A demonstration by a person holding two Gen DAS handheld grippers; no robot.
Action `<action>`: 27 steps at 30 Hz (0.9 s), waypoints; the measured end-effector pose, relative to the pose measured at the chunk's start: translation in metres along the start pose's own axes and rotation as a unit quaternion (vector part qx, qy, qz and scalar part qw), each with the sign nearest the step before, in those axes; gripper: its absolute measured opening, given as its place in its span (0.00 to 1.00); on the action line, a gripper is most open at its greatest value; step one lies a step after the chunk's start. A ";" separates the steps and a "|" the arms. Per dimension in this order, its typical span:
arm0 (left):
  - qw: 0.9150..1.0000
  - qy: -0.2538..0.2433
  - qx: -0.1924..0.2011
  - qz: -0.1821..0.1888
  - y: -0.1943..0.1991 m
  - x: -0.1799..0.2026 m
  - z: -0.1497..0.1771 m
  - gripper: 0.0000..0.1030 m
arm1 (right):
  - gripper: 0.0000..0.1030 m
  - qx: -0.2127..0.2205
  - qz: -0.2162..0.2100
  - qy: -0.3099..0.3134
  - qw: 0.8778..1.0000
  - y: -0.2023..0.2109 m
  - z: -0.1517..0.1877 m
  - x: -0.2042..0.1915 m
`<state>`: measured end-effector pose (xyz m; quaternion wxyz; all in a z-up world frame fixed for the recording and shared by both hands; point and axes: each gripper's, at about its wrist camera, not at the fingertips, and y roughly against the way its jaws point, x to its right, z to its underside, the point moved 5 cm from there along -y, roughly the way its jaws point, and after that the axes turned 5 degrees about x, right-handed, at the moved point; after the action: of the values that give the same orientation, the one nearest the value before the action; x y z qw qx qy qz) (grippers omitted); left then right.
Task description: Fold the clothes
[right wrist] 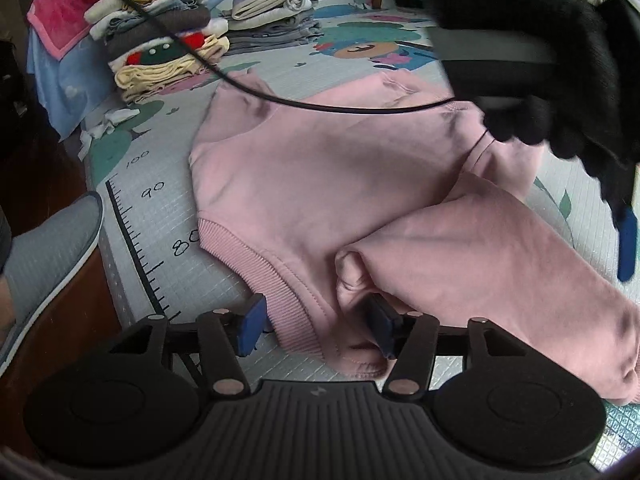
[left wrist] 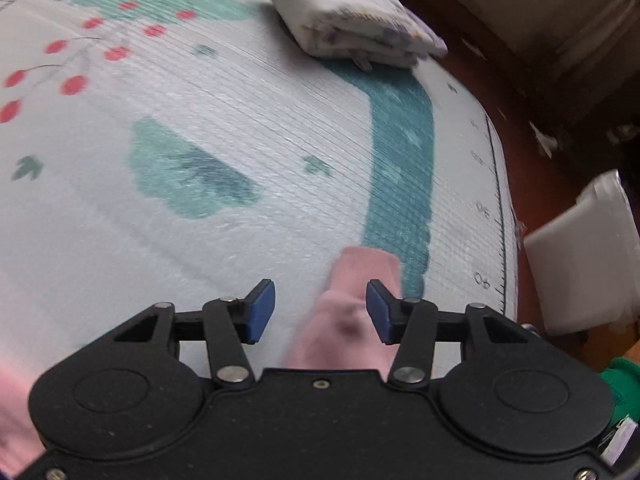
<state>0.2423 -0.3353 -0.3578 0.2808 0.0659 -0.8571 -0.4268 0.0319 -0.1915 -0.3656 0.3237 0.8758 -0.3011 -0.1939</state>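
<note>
Underfoot, a pale printed play mat with a ruler strip along its edge, laid over dark wood floor. At ten to twelve o'clock in the right wrist view, two stacks of folded clothes; in the left wrist view, one more folded bundle at one o'clock, and a white box off the mat at three o'clock.

Spread flat across the middle of the mat: one pink sweatshirt, ribbed hem toward seven o'clock, one sleeve folded in over the body toward four o'clock. Second sleeve not clearly made out.

Soft, thick knit by the look of it; light, limp, not slippery, nothing to break. Likely to sag and bunch if lifted by one point, so better taken at two corners at once: the hem corner and the shoulder seam, or the cuff for the sleeve. Ribbing probably gives the firmest pinch.

Right tongs: jaws partly apart, straddling the hem corner, far pad resting against the cloth, no clear clamp. Left tongs: jaws likewise partly apart, the pink cuff lying between them close to the right pad, not pinched. Seen from the right wrist at two o'clock, a black-gloved hand carrying the left tongs.

Count: one sweatshirt, two tongs, two stacks, one bundle.
</note>
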 end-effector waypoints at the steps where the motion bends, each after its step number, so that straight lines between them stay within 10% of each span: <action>1: 1.000 -0.010 -0.012 0.004 -0.003 0.005 0.000 0.45 | 0.56 0.001 -0.001 -0.003 1.000 0.001 0.000 0.001; 3: 0.997 -0.058 -0.042 0.007 -0.009 0.020 0.005 0.24 | 0.56 0.003 -0.002 -0.007 1.000 0.002 0.000 0.003; 9: 0.999 -0.049 0.004 0.006 0.020 0.017 0.014 0.08 | 0.56 0.004 0.002 -0.010 1.000 0.003 0.000 0.002; 17: 0.983 0.069 0.169 0.003 0.147 -0.033 0.048 0.08 | 0.55 0.006 -0.001 -0.023 1.000 0.003 0.000 0.004; 27: 0.946 0.173 0.274 -0.025 0.229 -0.080 0.102 0.08 | 0.55 0.036 -0.009 -0.062 0.997 0.017 -0.010 0.020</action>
<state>0.2835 -0.0929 -0.2646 0.3854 0.2348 -0.8770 -0.1649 0.0450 -0.2105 -0.3495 0.2713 0.8757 -0.3196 -0.2397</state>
